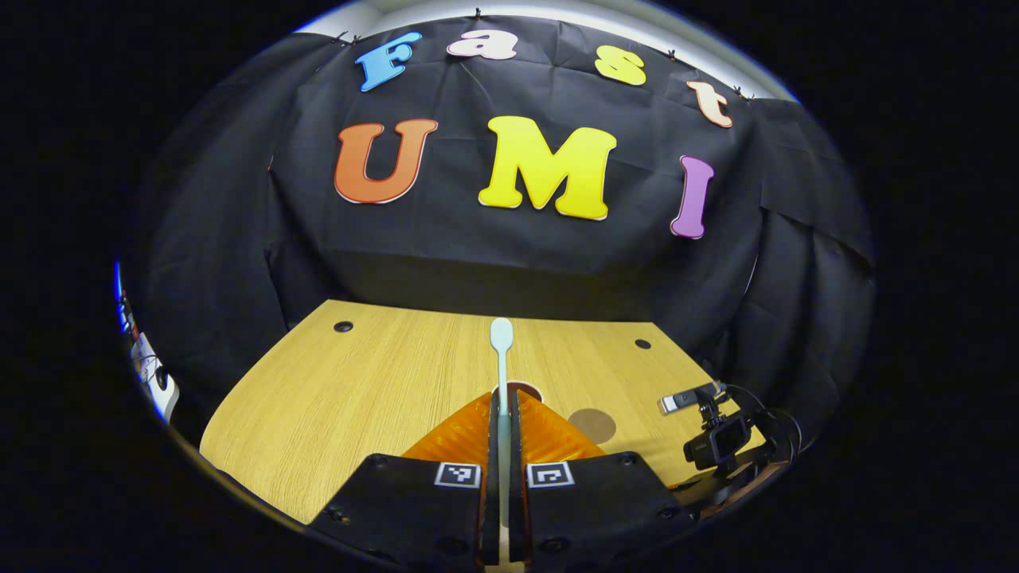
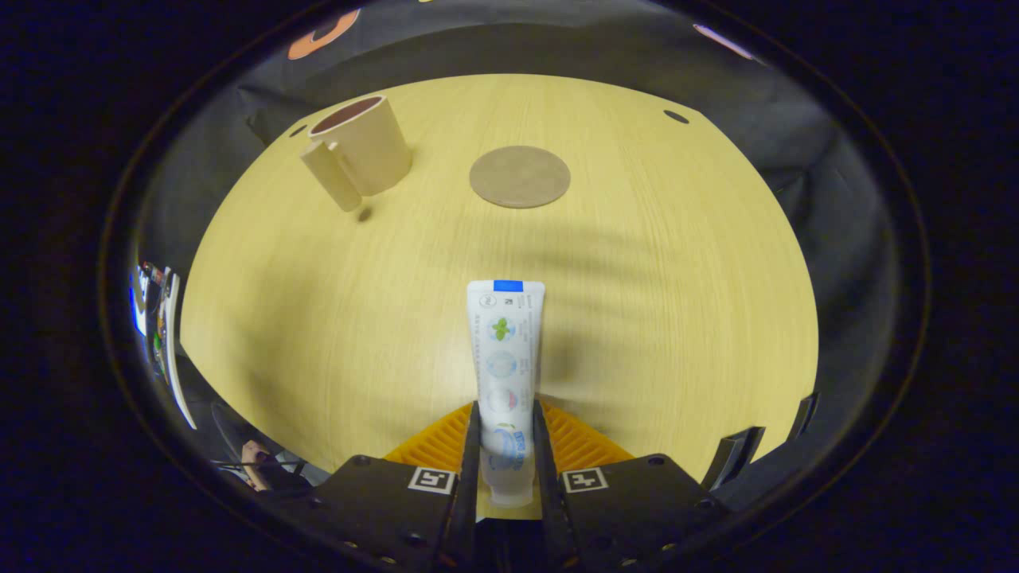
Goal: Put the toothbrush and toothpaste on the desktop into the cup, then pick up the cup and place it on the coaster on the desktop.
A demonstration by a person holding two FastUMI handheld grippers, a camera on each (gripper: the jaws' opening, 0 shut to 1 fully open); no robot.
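My left gripper [image 1: 503,410] is shut on a pale toothbrush [image 1: 501,354], whose head points up and away over the wooden desktop [image 1: 350,398]. Just past its fingers peeks the rim of the cup [image 1: 525,387], and the round brown coaster [image 1: 591,425] lies to the right. In the right gripper view, my right gripper [image 2: 506,426] is shut on a white toothpaste tube [image 2: 505,350], held above the desktop [image 2: 653,302]. Far off at the upper left stands the beige cup [image 2: 365,143] with its handle toward me. The coaster [image 2: 519,176] lies to the right of it.
A black camera on a stand [image 1: 720,434] sits at the desktop's right edge in the left gripper view. Dark cable holes [image 1: 343,326] mark the far corners. Black cloth walls close in the back and sides. Black brackets [image 2: 744,454] stick up at the near right edge.
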